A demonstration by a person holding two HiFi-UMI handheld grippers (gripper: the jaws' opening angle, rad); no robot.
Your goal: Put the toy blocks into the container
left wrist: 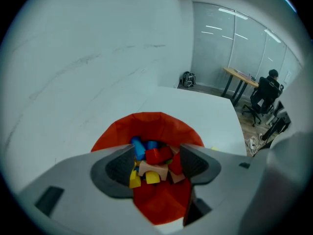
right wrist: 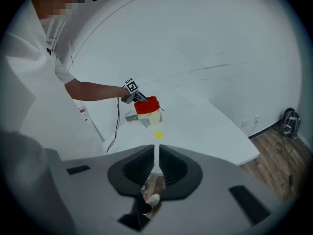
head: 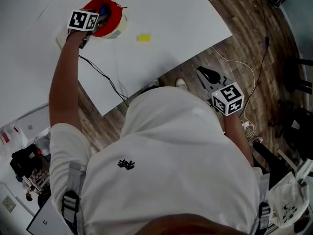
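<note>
The blocks (left wrist: 146,168) lie heaped in the red container (left wrist: 161,126) on the white surface (head: 171,13), with one yellow block (head: 144,37) nearby. The left hand-held gripper (left wrist: 156,155) hovers over the heap, jaws wide and empty. The right hand-held gripper (right wrist: 156,158), jaws almost together on nothing, hangs beyond the surface's edge.

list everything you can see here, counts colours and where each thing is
table: one, white, upper left of the head view
container: one, red inside with a pale outer wall, on the table's far left part
toy blocks: several, blue, red, yellow and tan, piled in the container; exact count unclear
yellow block: one, flat on the table, right of the container and apart from it
cable: one, black, across the table to its near edge
floor: brown wood, right of the table
left gripper: grey, jaws apart, over the container
right gripper: grey, jaws together, empty, off the table at the person's side
</note>
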